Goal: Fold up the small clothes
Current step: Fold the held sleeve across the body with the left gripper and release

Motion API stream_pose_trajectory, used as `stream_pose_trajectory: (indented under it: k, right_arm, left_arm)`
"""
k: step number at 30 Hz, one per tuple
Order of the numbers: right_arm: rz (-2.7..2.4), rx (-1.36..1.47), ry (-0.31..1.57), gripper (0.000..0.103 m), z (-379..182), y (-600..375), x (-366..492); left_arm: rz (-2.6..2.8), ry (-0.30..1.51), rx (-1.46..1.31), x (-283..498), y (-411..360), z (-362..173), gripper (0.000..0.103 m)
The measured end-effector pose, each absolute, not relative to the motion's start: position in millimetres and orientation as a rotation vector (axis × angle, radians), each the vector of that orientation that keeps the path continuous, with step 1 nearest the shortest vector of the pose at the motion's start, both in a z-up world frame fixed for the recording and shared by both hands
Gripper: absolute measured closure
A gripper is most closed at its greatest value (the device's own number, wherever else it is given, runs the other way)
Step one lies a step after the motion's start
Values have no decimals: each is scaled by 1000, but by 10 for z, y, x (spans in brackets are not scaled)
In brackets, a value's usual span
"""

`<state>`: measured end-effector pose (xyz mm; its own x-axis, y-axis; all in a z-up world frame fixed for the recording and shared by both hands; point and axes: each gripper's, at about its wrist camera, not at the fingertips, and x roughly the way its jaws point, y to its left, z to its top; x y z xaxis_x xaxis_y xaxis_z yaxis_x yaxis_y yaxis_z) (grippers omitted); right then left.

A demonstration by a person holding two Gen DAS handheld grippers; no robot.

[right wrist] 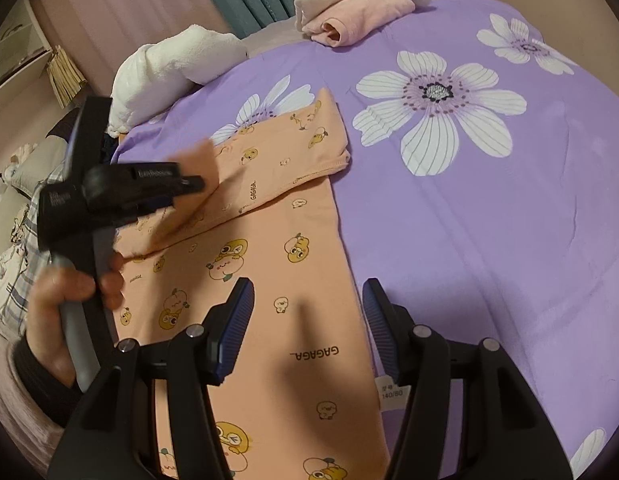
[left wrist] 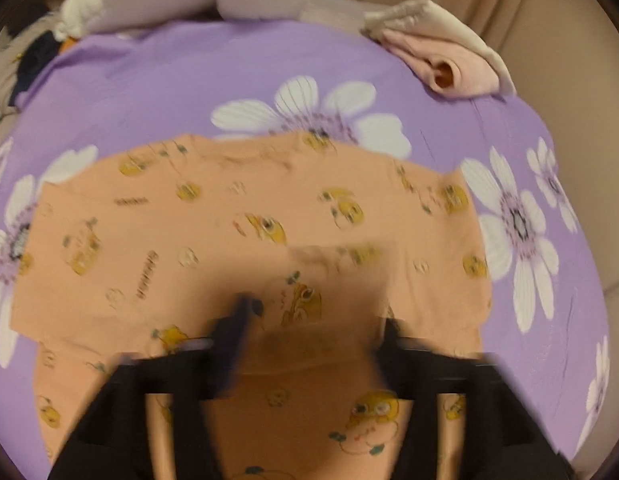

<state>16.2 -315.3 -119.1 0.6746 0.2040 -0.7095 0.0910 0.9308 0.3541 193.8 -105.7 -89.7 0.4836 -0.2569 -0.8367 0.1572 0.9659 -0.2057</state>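
Observation:
An orange garment with yellow cartoon prints (right wrist: 269,264) lies on the purple flowered sheet (right wrist: 489,208), with one part folded across it. It fills the left wrist view (left wrist: 237,232). My left gripper (left wrist: 313,320) hovers open over the cloth, blurred by motion; in the right wrist view its fingertips (right wrist: 195,184) meet a lifted, blurred flap of the orange cloth (right wrist: 201,168), and I cannot tell if they pinch it. My right gripper (right wrist: 307,304) is open and empty, just above the garment's right edge near a white size label (right wrist: 389,390).
A folded pink and cream garment (right wrist: 357,12) lies at the far edge of the bed and shows in the left wrist view (left wrist: 449,56). A white towel bundle (right wrist: 177,68) sits at the far left. Curtains hang behind. Checked bedding (right wrist: 13,264) lies left.

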Motion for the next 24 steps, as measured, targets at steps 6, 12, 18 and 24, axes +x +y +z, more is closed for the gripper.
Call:
stream_pose_trajectory:
  k: [6, 12, 18, 24]
  right_arm:
    - [139, 465, 849, 44, -1194, -3136, 343]
    - [231, 543, 882, 44, -1219, -3001, 736]
    - [261, 634, 946, 44, -1334, -2812, 1286]
    - [237, 624, 1054, 74, -1480, -2593, 1646]
  left_arm:
    - [-336, 1022, -173, 1765, -812, -808, 30]
    - [-272, 928, -266, 1496, -78, -680, 30]
    - [-170, 909, -323, 1236, 611, -759, 30]
    - [-116, 913, -362, 1107, 969, -857, 30]
